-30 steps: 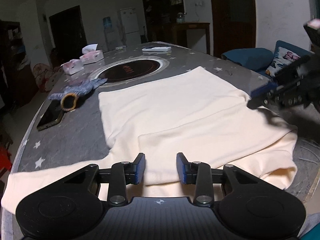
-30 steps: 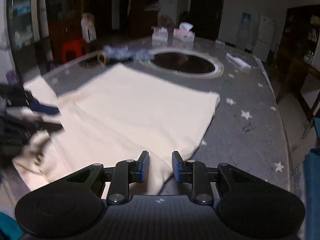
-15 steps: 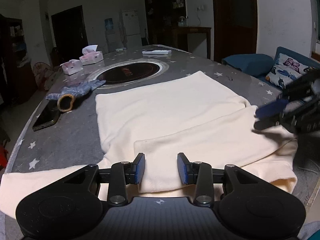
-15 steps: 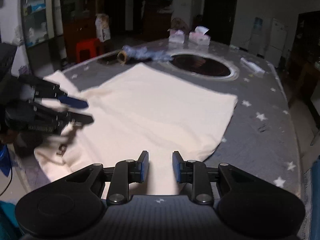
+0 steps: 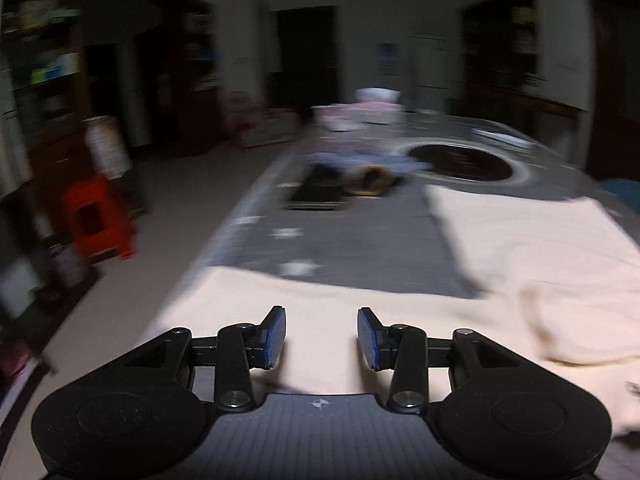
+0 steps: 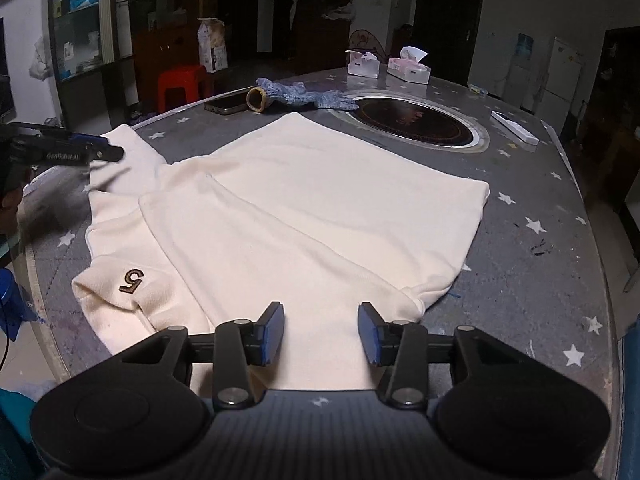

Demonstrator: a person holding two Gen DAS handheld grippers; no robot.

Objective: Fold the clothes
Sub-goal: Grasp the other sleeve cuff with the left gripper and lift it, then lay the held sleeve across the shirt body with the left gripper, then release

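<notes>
A cream sweatshirt (image 6: 312,208) lies flat on the grey star-patterned table (image 6: 532,240), one sleeve folded across the body, a brown "5" (image 6: 131,280) on a cuff at the near left. My right gripper (image 6: 321,334) is open and empty over the garment's near edge. My left gripper (image 5: 322,338) is open and empty over the outstretched sleeve (image 5: 320,300) near the table's left edge; this view is motion-blurred. The left gripper also shows in the right wrist view (image 6: 100,152) above that sleeve (image 6: 128,148).
A round black cooktop (image 6: 412,122) is set in the table's middle. A blue knit glove (image 6: 304,96) and a phone (image 6: 228,104) lie beyond the garment. Two tissue boxes (image 6: 408,70) stand at the far edge. A red stool (image 6: 180,84) stands on the floor at left.
My left gripper has swung left, from over the folded body to over the outstretched sleeve at the table's left edge. My right gripper has shifted slightly along the near edge. Both stay open.
</notes>
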